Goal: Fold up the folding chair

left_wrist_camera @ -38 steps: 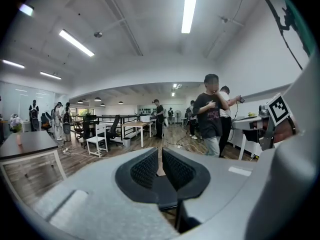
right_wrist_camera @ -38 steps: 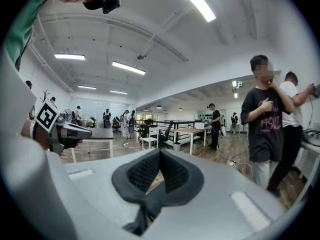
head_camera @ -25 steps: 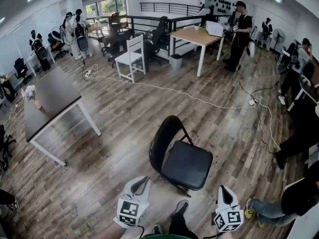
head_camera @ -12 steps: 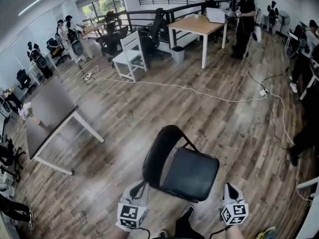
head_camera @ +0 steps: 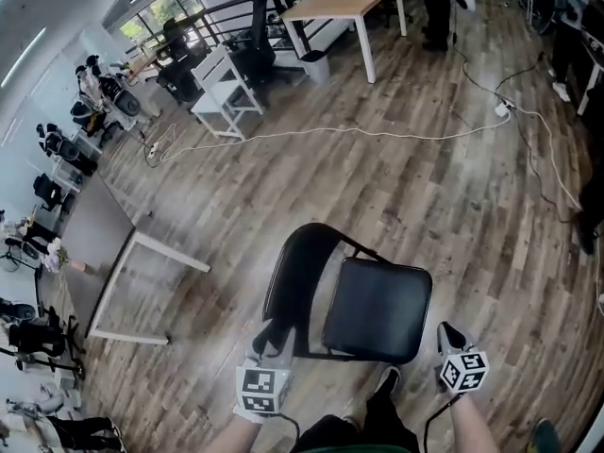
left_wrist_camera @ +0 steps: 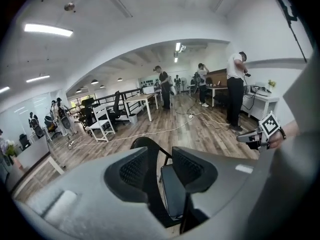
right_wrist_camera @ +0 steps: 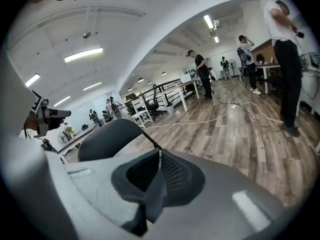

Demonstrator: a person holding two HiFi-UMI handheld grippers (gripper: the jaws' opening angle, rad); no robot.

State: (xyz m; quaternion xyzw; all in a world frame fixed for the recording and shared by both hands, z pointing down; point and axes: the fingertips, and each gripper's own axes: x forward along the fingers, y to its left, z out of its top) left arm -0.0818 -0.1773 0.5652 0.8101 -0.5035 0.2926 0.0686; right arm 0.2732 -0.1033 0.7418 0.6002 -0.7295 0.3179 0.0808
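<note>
A black folding chair stands unfolded on the wood floor, its rounded backrest (head_camera: pixel 291 274) to the left and its padded seat (head_camera: pixel 379 310) to the right. My left gripper (head_camera: pixel 272 330) sits at the backrest's lower near edge. Its jaws have just been opening; in the left gripper view (left_wrist_camera: pixel 160 166) the backrest (left_wrist_camera: pixel 150 151) shows through the gap, and the pads press on nothing. My right gripper (head_camera: pixel 444 330) hangs shut just off the seat's near right corner. In the right gripper view (right_wrist_camera: pixel 159 159) the backrest (right_wrist_camera: pixel 107 136) rises beyond it.
A grey table (head_camera: pixel 94 243) stands to the left. A white chair (head_camera: pixel 222 88), a wooden table (head_camera: pixel 340 3) and office chairs are farther back. A white cable (head_camera: pixel 377 130) crosses the floor. The person's foot (head_camera: pixel 387 383) is under the seat's near edge. Several people stand around the room.
Both grippers have come forward to the chair, the left up to the backrest and the right beside the seat. The head view has tilted down, with the chair closer.
</note>
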